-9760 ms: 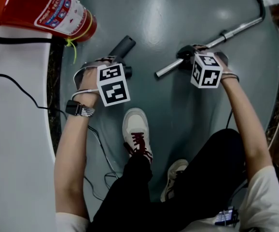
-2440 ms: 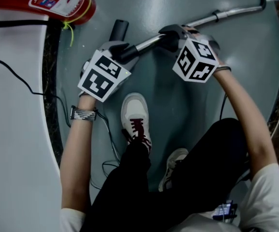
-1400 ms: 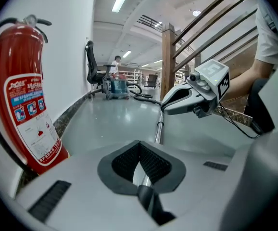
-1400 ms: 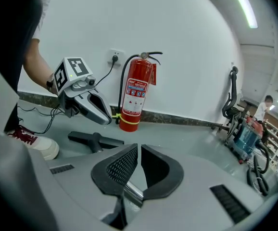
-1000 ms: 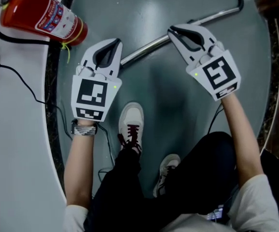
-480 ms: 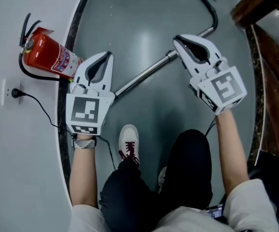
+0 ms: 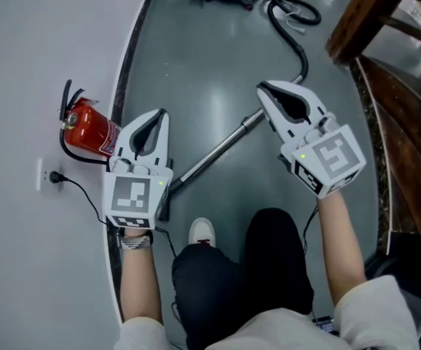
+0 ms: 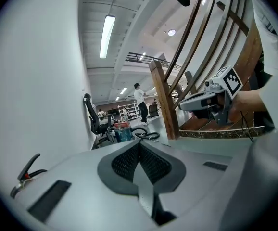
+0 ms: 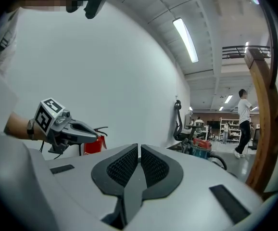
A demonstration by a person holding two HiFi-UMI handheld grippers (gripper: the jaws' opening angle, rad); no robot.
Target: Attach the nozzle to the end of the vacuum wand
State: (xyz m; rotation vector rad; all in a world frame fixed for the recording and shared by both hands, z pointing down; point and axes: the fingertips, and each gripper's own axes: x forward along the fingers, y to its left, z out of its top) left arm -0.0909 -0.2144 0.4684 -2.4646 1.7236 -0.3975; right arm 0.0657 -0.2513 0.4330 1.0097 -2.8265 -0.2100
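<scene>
Fire extinguisher [image 7: 87,131], vacuum wand [image 7: 214,150] on floor [image 7: 196,64], left hand-held gripper [image 7: 160,113] and right hand-held gripper [image 7: 262,88] closed, empty

Hand-held grippers [image 7: 161,114] [image 7: 263,88] higher, off wand [image 7: 215,150]

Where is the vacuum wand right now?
Head view: the vacuum wand lies diagonally on the floor between the left gripper and right gripper, its far end joining the black hose.

head: high, steeply down at floor [image 7: 218,57] | left gripper view: level, toward railing [image 8: 162,100], catches right gripper [image 8: 183,103] | right gripper view: level, toward wall [image 9: 105,71] | shared: extinguisher [image 7: 90,131], head+right
</scene>
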